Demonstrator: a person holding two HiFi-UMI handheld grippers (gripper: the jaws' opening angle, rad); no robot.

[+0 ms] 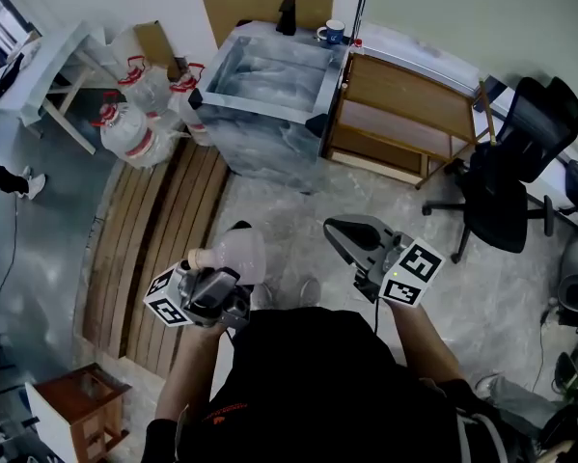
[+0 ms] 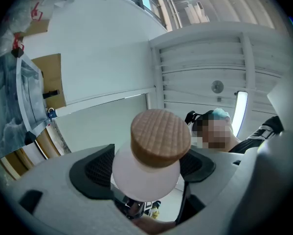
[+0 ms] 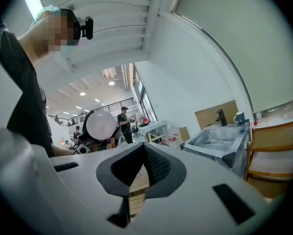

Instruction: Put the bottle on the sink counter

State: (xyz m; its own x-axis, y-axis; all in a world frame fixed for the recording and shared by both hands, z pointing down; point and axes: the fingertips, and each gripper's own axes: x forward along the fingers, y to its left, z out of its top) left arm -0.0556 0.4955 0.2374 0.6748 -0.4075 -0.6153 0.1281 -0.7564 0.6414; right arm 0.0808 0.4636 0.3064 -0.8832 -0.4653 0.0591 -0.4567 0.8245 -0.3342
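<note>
Left tongs [image 2: 146, 166] clamp the bottle [image 2: 144, 179], long axis along them, cap [image 2: 161, 136] facing back; right tongs [image 3: 144, 148] together.

**White bottle held in the air, well apart from the sink tabletop**

The bottle [image 1: 236, 250] has a round, milky white body and a tan cap [image 2: 160, 135] with a fine grid pattern. It lies almost on its side, cap turned back toward the left gripper [image 1: 221, 273], whose fingers [image 2: 95, 168] press on its body. The steel sink tabletop [image 1: 260, 109], which seems covered in clear film, stands farther ahead.
</note>
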